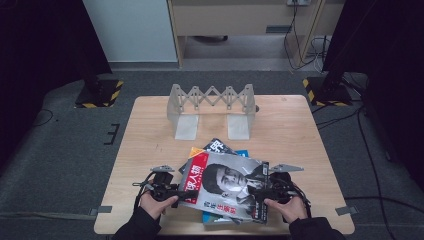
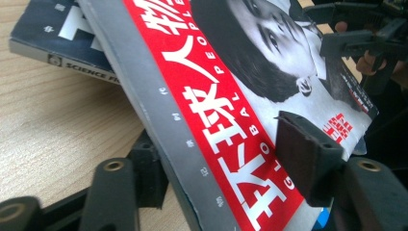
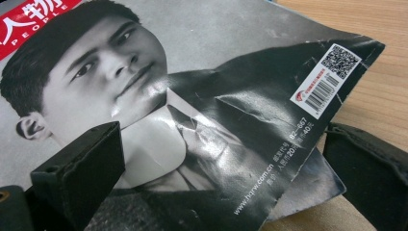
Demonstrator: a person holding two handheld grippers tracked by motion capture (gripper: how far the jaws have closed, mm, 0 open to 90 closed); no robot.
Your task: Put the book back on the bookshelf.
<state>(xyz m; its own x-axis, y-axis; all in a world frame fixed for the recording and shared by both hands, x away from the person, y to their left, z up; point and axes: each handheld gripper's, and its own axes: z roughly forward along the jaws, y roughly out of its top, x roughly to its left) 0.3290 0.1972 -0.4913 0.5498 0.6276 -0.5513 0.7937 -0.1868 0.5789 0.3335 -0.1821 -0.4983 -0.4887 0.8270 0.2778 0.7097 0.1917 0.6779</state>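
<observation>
A magazine (image 1: 225, 187) with a red title band and a black-and-white portrait lies slanted on a stack near the table's front edge. My left gripper (image 1: 176, 194) is at its spine side. In the left gripper view the magazine (image 2: 216, 96) runs between the jaws of my left gripper (image 2: 226, 154), one pad under the spine and one over the cover, with a wide gap. My right gripper (image 1: 256, 192) is at the opposite edge. In the right gripper view my right gripper (image 3: 223, 163) stands wide open astride the creased barcode corner of the magazine (image 3: 216, 72).
Under the top magazine lie a dark magazine (image 1: 216, 146) and a blue one (image 1: 242, 153). A grey folding rack (image 1: 212, 107) stands at the back of the wooden table (image 1: 150, 130). Stands with striped yellow-black feet (image 1: 100, 92) are on the floor behind.
</observation>
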